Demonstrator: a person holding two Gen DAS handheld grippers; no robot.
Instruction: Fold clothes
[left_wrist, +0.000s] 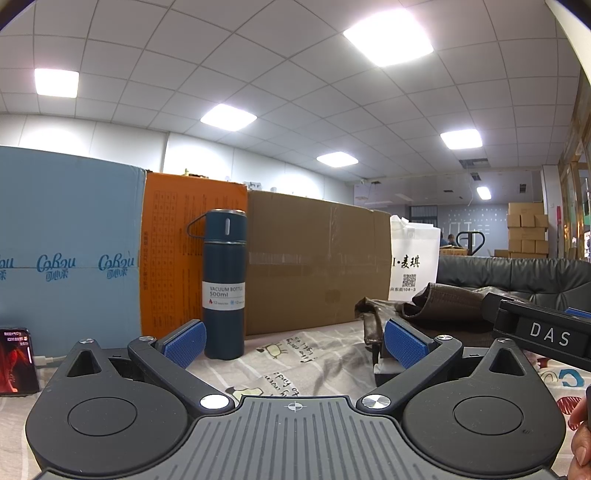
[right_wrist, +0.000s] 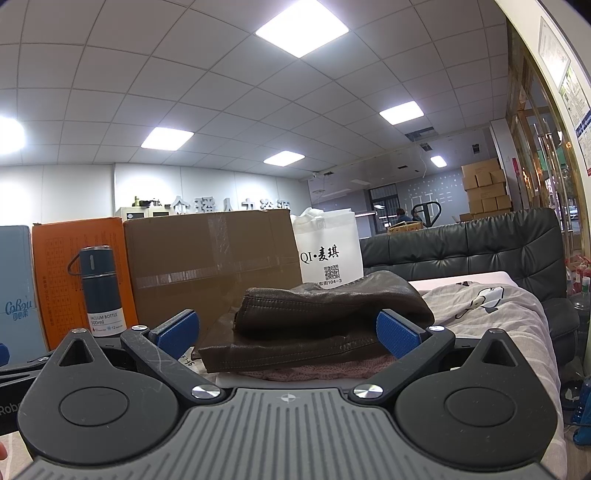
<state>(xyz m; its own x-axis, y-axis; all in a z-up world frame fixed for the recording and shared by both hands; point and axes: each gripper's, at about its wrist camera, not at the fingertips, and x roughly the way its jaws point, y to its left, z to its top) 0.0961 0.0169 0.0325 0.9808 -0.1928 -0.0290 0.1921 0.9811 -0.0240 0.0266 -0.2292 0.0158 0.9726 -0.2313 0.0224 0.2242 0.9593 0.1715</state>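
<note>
A dark brown leather garment (right_wrist: 325, 317) lies folded in a low stack on the printed sheet, on top of a pink knitted piece (right_wrist: 317, 371). My right gripper (right_wrist: 290, 334) is open, low over the sheet, its blue pads on either side of the garment's near edge, not touching. In the left wrist view the same brown garment (left_wrist: 436, 308) lies to the right, one flap hanging by the right pad. My left gripper (left_wrist: 295, 341) is open and empty over the sheet. The right gripper's black body (left_wrist: 543, 332) enters at the right.
A dark blue vacuum bottle (left_wrist: 224, 284) stands on the sheet to the left. Behind it stand a blue box (left_wrist: 70, 243), an orange box (left_wrist: 177, 251), a brown carton (left_wrist: 317, 262) and a white bag (left_wrist: 413, 258). A phone (left_wrist: 16, 360) stands at far left. A black sofa (right_wrist: 480, 251) is behind.
</note>
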